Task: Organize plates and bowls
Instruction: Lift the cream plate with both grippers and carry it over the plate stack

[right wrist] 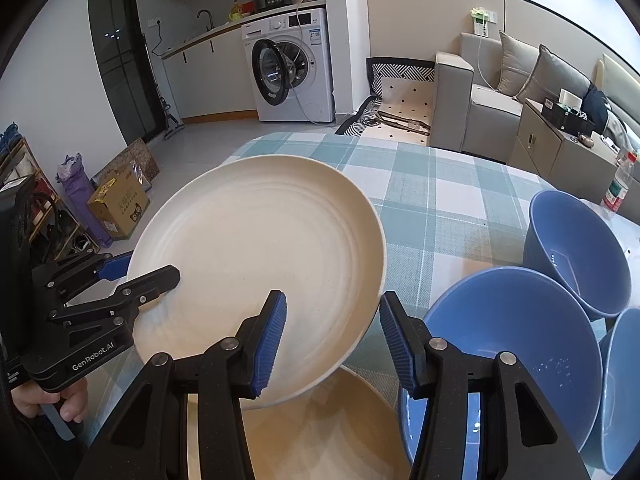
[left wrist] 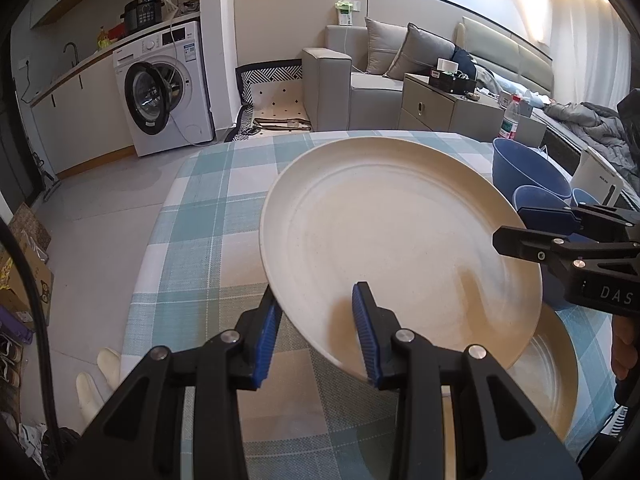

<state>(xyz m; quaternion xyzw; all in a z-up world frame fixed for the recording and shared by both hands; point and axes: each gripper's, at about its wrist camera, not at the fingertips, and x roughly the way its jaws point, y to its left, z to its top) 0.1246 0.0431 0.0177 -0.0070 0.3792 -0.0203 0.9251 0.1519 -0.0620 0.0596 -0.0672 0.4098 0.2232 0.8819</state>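
Step in hand: both grippers carry the round cream ceramic plate clear of the checked blue-and-white desk; a stacking move, by my reading.
Left gripper: fingers pinching the plate's near-left rim, one pad under, one on top.
Right gripper: fingers straddle the opposite rim and pinch it, though pad contact is hard to confirm.
Plate: tilted, lifted, held between the two sets of fingers.
Below the fingers: a second cream plate lies flat on the desk.
Right of the right fingers: three blue bowls, close together.
Next move: level the plate, centre it over the lower one, set down gently.
Pose: both grippers angled downward, facing each other across the plate.
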